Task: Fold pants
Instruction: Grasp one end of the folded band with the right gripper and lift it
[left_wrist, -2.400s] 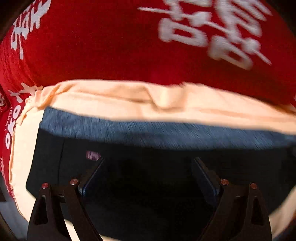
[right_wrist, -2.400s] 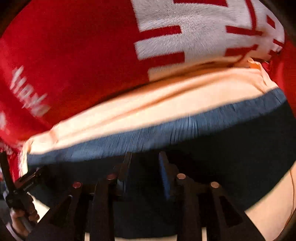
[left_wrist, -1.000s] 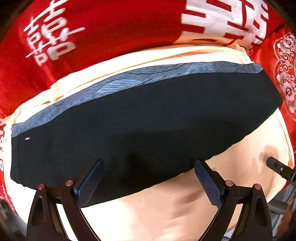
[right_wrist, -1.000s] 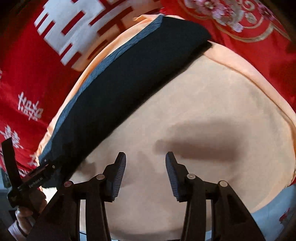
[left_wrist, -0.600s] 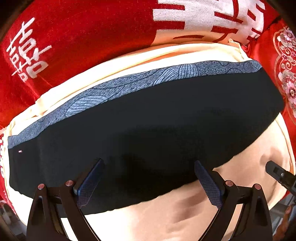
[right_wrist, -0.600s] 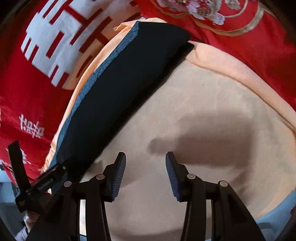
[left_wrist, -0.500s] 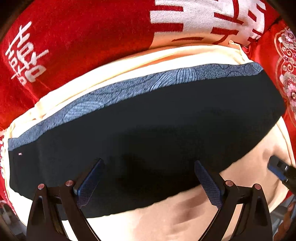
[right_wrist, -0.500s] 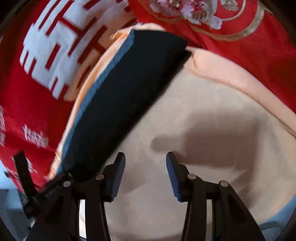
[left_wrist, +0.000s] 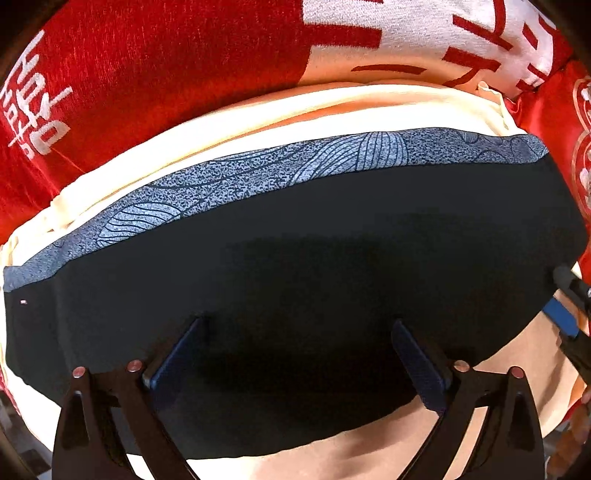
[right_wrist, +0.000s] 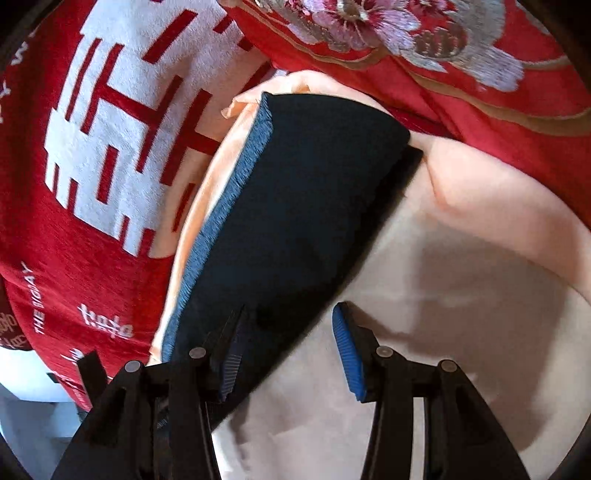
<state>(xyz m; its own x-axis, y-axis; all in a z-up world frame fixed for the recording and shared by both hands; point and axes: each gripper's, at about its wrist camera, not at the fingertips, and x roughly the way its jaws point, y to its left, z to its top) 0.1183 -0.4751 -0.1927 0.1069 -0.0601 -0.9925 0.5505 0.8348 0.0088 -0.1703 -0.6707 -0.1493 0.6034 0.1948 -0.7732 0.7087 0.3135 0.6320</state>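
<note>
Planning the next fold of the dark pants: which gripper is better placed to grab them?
Probably the left gripper: open, squarely over the pants. The right gripper, also open, straddles their edge, half over the peach cloth.

On my right wrist view the red blanket (right_wrist: 85, 266) carries white print: I read "THE BIG DAY" running sideways at its lower left, beside a large white double-happiness character 囍. Other small white lettering there and on my left view stays illegible.
</note>
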